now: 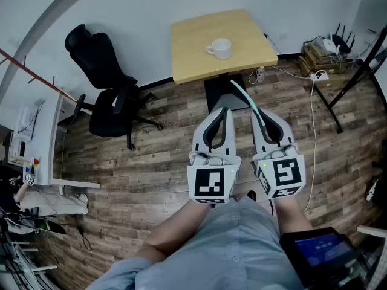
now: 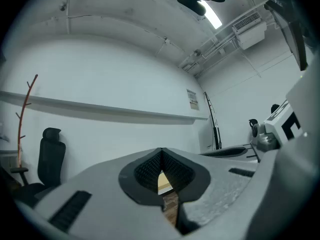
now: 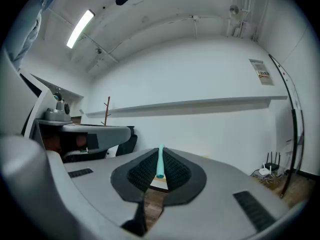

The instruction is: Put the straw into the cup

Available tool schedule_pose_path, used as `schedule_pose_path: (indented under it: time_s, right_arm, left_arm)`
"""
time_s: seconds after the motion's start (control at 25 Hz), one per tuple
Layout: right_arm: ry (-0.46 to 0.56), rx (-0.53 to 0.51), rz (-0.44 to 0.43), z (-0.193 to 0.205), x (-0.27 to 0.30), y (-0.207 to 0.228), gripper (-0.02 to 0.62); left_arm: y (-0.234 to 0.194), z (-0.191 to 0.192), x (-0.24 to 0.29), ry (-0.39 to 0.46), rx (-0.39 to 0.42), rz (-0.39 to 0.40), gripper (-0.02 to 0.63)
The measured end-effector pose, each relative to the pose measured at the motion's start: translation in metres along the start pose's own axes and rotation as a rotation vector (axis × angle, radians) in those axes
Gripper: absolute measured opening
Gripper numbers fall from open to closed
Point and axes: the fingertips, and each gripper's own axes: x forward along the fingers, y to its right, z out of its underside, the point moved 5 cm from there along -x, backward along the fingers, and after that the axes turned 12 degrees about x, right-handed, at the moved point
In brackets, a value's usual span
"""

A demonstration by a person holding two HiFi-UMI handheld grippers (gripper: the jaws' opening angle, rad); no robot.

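A person in a pale blue shirt holds two grey two-jaw grippers side by side, close to the body and level, both pointing forward across a wood-plank floor [image 1: 151, 162].

The left gripper [image 1: 221, 109] has its jaws drawn together at the tips with nothing between them. Its own view shows only a sliver of table and floor through the gap behind the pads.

The right gripper [image 1: 257, 115] is clamped on a thin pale-teal plastic straw [image 1: 245, 96], pinched near one end between the ribbed pads. The straw's long axis runs out ahead of the jaws and slants toward the left, so its free end points at the table.

Well apart from both grippers, a white ceramic cup [image 1: 219, 48] stands upright, mouth up and handle to the left. It sits on a small square light-wood table [image 1: 187, 41] against the wall, nearly dead ahead of the left gripper and a little left of the right one.

The coming move appears to turn on that gap. The right hand would have to carry the straw forward and tip its free end down over the cup's mouth.
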Motion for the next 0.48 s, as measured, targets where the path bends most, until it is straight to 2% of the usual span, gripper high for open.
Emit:
schedule_pose_path:
  time_s: [0.48]
  right_arm:
    - [0.021,0.026,-0.047,-0.004,-0.016,0.028,0.021]
  left_arm:
    - [0.032,-0.005,0.009,-0.020,0.005,-0.029,-0.008]
